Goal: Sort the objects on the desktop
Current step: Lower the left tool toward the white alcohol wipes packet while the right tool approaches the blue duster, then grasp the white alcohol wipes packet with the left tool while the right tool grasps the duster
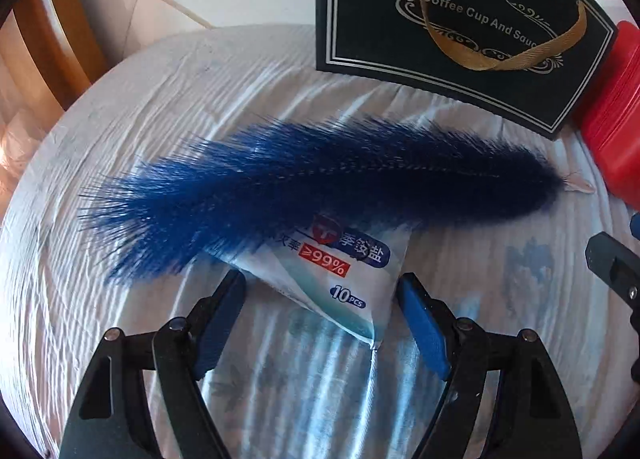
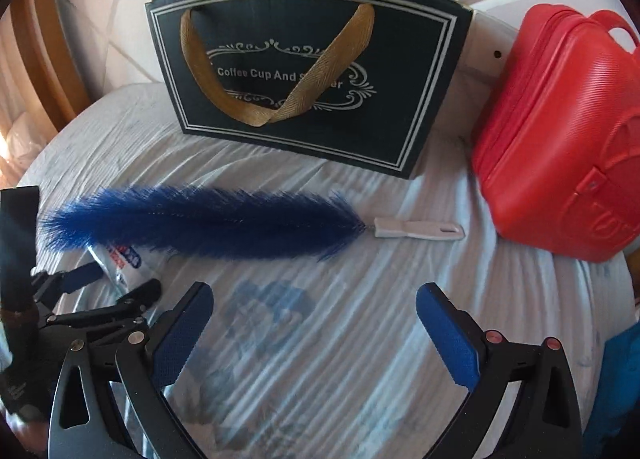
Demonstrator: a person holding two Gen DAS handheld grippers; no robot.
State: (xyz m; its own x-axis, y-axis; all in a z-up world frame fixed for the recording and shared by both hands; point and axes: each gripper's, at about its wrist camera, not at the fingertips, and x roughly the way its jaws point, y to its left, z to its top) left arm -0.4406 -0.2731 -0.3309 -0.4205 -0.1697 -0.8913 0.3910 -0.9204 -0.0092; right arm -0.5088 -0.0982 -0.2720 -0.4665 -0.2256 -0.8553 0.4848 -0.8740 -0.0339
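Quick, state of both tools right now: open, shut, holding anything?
Left tool: open, fingers on either side of the wipes packet, not clamped on it.
Right tool: open, nothing between its fingers, above the tablecloth.

Right gripper (image 2: pixel 314 313) hangs over the near part of the table (image 2: pixel 360 339), jaws spread wide, nothing between the blue pads (image 2: pixel 182 333). The table carries a wrinkled pale cover. Blue duster (image 2: pixel 200 219) lies flat across the middle, bristles toward the left edge, white handle (image 2: pixel 418 227) pointing right. At the far edge stands a black gift bag (image 2: pixel 312 87) with a gold ribbon handle (image 2: pixel 276 71). A red case (image 2: pixel 560 139) sits at the right edge — upright, close beside the bag. Left gripper (image 2: pixel 108 279) enters at the left edge; its fingers flank a wipes packet (image 2: pixel 124 259) — contact appears likely, though blurred.
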